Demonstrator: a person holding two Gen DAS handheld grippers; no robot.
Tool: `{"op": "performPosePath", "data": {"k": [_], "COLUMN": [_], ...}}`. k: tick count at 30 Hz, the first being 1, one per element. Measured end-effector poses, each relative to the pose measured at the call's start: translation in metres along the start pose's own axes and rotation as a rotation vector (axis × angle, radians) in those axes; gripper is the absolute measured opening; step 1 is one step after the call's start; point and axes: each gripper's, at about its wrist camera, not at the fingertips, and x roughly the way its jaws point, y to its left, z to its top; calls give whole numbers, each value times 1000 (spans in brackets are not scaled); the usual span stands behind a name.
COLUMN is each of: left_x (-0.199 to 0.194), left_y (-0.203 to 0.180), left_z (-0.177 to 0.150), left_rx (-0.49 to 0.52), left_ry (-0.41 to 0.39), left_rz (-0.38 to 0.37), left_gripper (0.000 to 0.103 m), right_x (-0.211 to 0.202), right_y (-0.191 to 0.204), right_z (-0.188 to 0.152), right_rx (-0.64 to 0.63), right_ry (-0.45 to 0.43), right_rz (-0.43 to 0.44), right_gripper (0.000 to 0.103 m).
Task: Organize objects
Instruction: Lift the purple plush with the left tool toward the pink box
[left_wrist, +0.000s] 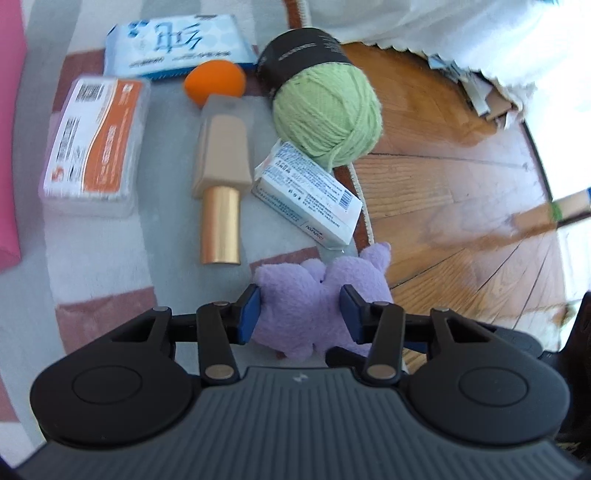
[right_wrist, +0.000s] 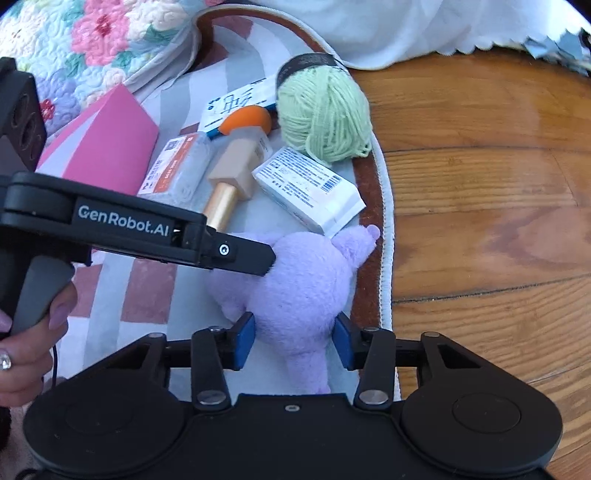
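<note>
Both sets of jaws pinch the purple plush toy (left_wrist: 314, 295) at the rug's (left_wrist: 92, 258) near right edge: left gripper (left_wrist: 298, 310), right gripper (right_wrist: 293, 341). Fuzzy, rounded, stubby-limbed, it lies just beside a glossy white carton (left_wrist: 310, 192).

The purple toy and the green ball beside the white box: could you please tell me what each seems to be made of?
The purple toy looks like soft plush fabric: its surface is fuzzy, matte and rounded. The green ball looks like wound yarn, probably wool or acrylic: separate strands show, under a black paper-like band.
</note>
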Motion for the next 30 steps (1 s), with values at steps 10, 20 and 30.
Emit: {"op": "performPosePath", "data": {"k": [10, 20, 30], "left_x": [-16, -110, -220], "left_y": [-15, -16, -10], "left_z": [-13, -23, -26], "left_rx": [51, -49, -118], "left_ry": [-71, -181, -361], "left_rz": [23, 96, 157], "left_gripper": [46, 45, 45], "right_x": [0, -42, -94], "right_y": [7, 48, 126], "right_z": [0, 29, 72], "right_rx": [-14, -150, -376], "right_ry": [2, 0, -49], "right_rz": [-20, 79, 183], "right_gripper": [49, 49, 49]}}
